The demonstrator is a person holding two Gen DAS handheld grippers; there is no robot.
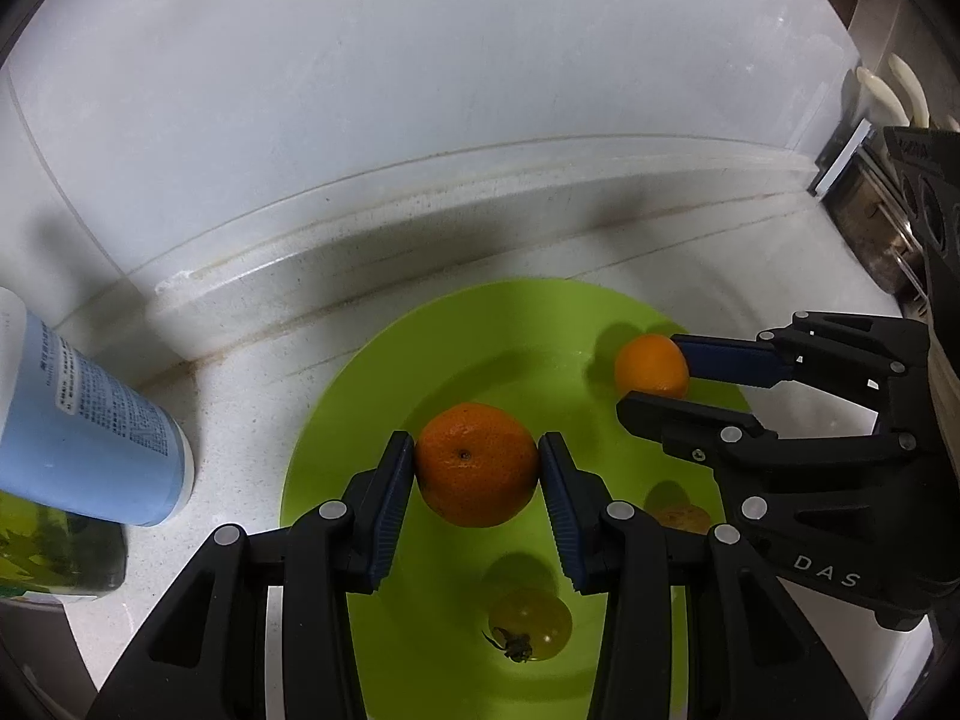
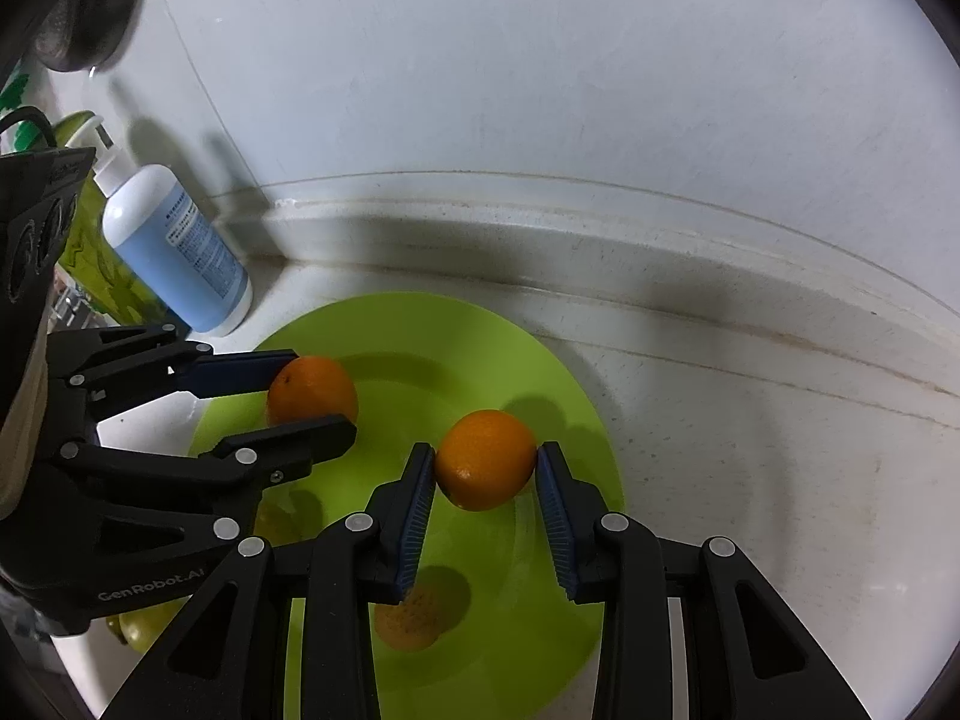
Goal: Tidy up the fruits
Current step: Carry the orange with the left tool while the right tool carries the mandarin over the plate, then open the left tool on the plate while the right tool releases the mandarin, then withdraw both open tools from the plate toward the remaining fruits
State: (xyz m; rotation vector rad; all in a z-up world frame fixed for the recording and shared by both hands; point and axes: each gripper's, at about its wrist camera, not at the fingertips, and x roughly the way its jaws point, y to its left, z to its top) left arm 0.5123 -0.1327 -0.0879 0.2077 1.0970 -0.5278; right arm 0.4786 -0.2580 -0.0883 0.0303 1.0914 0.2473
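A lime-green plate [image 1: 360, 420] lies on the white counter, also in the right wrist view [image 2: 540, 372]. My left gripper [image 1: 477, 468] is shut on a larger orange [image 1: 477, 465], held over the plate; it shows in the right wrist view [image 2: 312, 390]. My right gripper [image 2: 486, 462] is shut on a smaller orange [image 2: 486, 459], also over the plate, seen in the left wrist view [image 1: 651, 366]. A yellow-green tomato [image 1: 531, 624] and a dull yellow-orange fruit [image 2: 411, 618] lie on the plate below the grippers.
A white and blue pump bottle [image 2: 174, 246] stands left of the plate against the white wall; a green bottle [image 1: 54, 552] is beside it. A raised counter ledge [image 1: 420, 222] runs behind the plate. A dish rack with utensils [image 1: 888, 102] stands at far right.
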